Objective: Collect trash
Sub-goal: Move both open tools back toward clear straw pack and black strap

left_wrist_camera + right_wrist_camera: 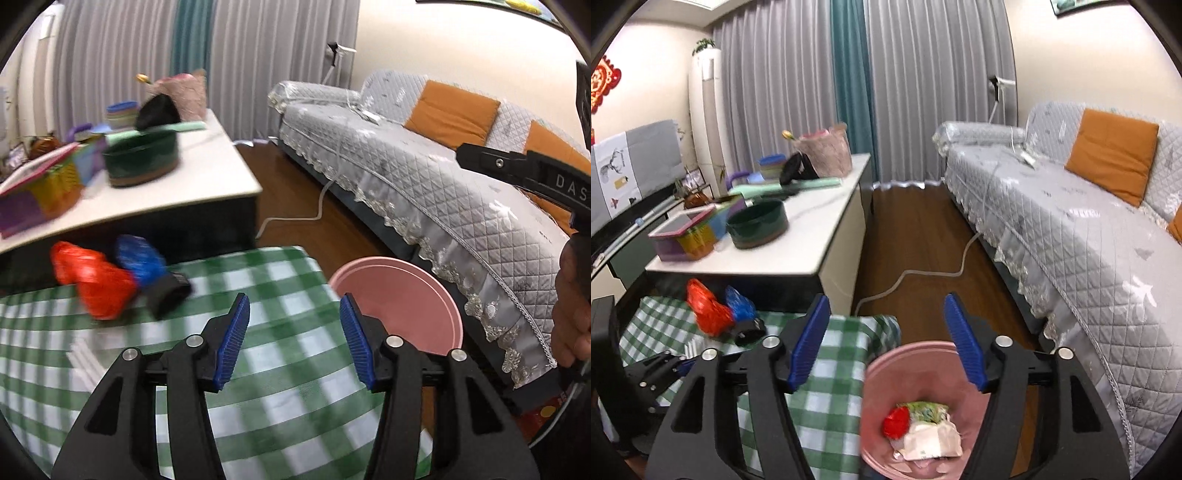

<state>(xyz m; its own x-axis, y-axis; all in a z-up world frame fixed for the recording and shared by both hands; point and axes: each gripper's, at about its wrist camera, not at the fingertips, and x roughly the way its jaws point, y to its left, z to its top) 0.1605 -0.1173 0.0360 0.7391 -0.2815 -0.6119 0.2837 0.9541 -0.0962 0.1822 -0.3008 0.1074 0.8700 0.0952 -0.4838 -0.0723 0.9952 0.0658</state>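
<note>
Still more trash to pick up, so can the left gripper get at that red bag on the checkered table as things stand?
Probably yes. The left gripper is open and empty over the checkered table, and the red bag lies ahead to its left with bare cloth between. The blue bag and a black object touch its right side.

Glossy, crinkled plastic in the red bag (94,278) and blue bag (138,258). Smooth checked cloth (280,402) over the near table. Smooth matt pink plastic for the bin (886,373), crumpled paper (932,439) inside. Ribbed blue pads (236,343) on matt black plastic fingers, shiny metal rivets. Quilted fabric with lace trim on the sofa (1071,236). Polished wood floor (916,243).
</note>
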